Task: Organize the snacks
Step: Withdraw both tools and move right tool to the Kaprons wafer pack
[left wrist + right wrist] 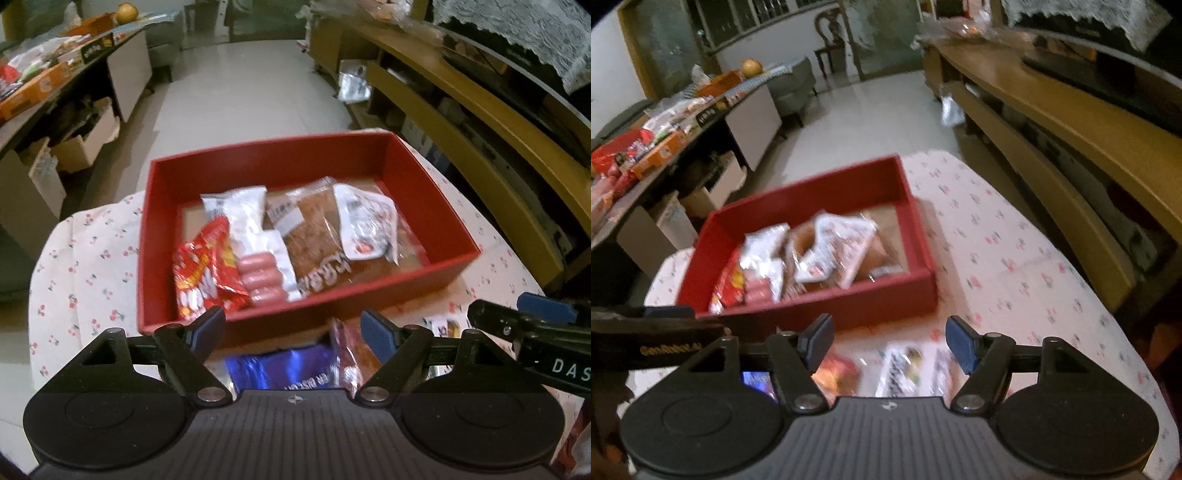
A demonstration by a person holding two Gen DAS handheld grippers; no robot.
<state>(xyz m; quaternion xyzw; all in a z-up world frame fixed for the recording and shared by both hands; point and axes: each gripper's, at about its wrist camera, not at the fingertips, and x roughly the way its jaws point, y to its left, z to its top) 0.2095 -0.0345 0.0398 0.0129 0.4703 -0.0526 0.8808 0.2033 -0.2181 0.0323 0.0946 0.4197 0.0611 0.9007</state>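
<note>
On the cherry-print tablecloth (pixel 1015 258), a shiny blue foil packet (pixel 280 367) lies under the left gripper (pixel 293 328), whose jaws stand apart and empty. The right gripper (pixel 888 339) hovers tilted downward, its jaws opening over blurred wrappers. Beyond sits a red rectangular cardboard box (pixel 436 206) holding several snack packs

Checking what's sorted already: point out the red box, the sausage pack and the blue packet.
red box (pixel 413 173): left wrist view, bare inner right wall.
sausage pack (pixel 258 275): left wrist view, the pink sausages.
blue packet (pixel 280 367): left wrist view, its shiny front.
</note>
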